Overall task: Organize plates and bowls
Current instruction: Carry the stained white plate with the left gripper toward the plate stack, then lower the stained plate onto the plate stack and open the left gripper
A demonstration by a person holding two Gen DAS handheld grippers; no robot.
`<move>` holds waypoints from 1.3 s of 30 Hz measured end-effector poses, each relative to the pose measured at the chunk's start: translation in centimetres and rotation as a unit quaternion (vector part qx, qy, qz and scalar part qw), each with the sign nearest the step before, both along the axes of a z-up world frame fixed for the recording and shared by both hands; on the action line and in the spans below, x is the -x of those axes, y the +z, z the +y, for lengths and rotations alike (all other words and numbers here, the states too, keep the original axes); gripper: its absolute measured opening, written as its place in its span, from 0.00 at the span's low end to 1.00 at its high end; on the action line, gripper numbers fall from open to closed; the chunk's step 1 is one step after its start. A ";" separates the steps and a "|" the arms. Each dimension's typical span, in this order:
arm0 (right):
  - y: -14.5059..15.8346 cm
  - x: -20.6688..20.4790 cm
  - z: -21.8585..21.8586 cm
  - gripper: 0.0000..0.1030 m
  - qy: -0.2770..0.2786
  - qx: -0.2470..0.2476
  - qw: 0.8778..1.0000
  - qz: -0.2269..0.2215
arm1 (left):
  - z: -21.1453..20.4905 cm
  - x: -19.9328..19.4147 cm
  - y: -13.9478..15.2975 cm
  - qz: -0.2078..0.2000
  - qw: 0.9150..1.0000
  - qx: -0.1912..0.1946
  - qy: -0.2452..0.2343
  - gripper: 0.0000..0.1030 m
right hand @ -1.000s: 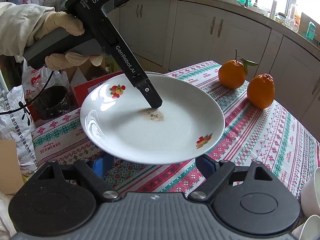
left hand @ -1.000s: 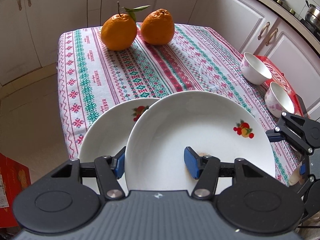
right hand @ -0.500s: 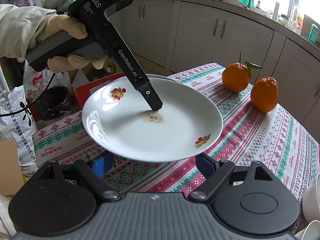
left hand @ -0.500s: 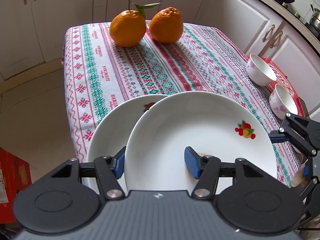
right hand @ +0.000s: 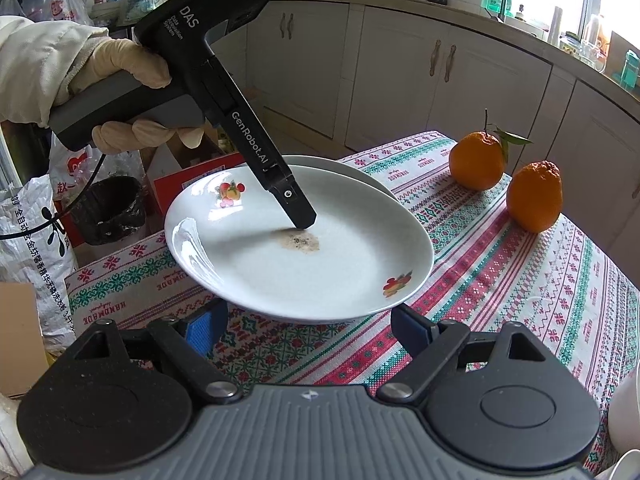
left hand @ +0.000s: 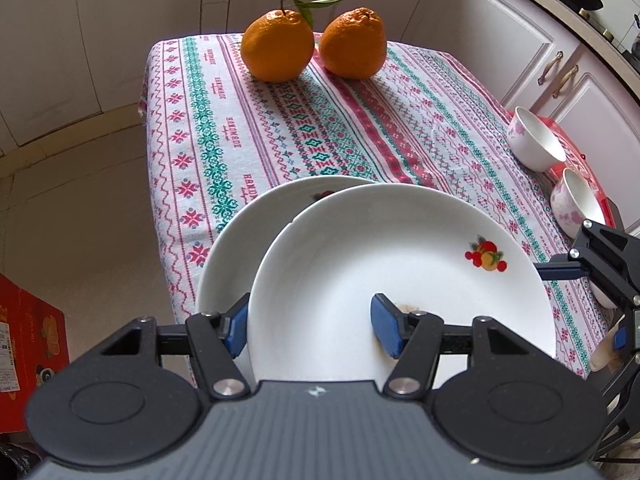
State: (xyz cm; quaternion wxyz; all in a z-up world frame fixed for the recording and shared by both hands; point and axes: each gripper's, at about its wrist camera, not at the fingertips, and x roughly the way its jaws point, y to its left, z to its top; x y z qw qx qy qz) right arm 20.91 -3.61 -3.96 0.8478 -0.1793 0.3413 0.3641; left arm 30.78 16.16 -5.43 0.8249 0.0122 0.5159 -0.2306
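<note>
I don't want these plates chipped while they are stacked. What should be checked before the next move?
1. Upper plate centred on lower plate: not ok, offset and tilted.
2. Left gripper: jaws opening, the upper plate's rim between them; plate fully supported: cannot tell.
3. Right gripper free: ok, open, nothing between its jaws.
4. Oranges apart from the plates: ok.
5. Upper plate clean: not ok, brown stain in its middle.
</note>
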 end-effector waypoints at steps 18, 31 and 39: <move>-0.6 -0.8 0.3 0.89 0.009 -0.003 1.000 0.000 | 2.3 0.9 1.1 0.001 0.999 0.024 0.036 0.60; -0.2 -0.3 -0.5 0.89 -0.003 -0.021 1.000 -0.005 | 2.7 1.0 1.5 0.003 0.998 0.029 0.052 0.60; 0.2 0.4 -0.9 0.89 -0.006 -0.031 0.999 -0.011 | 2.5 1.1 1.9 -0.002 0.998 0.019 0.060 0.63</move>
